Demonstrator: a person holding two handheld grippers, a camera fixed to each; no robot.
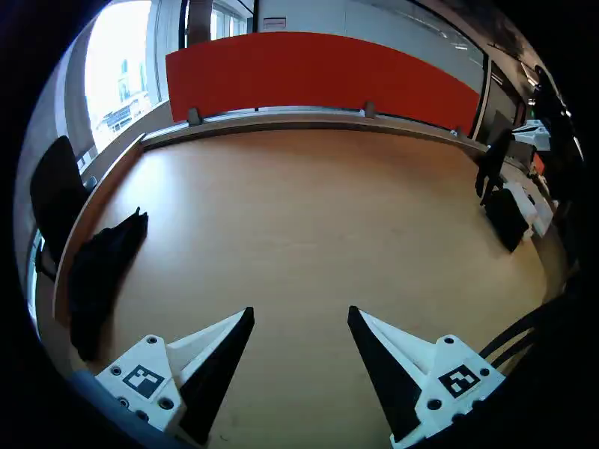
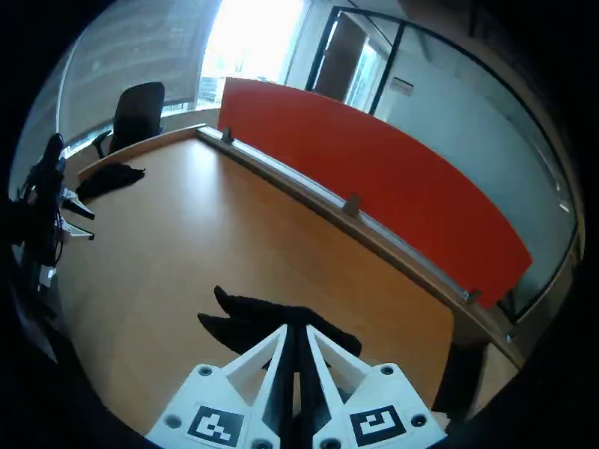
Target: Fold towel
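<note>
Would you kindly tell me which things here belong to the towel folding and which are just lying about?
For the job: towel, right gripper, left gripper, table.
Lying about: other dark cloth, chair, red divider.

Office: wooden desk [image 1: 299, 224], red divider [image 1: 322, 75], swivel chair [image 2: 138, 112]

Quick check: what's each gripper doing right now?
Left gripper: open, holding nothing.
Right gripper: closed, apparently pinching the black towel at its tips.
</note>
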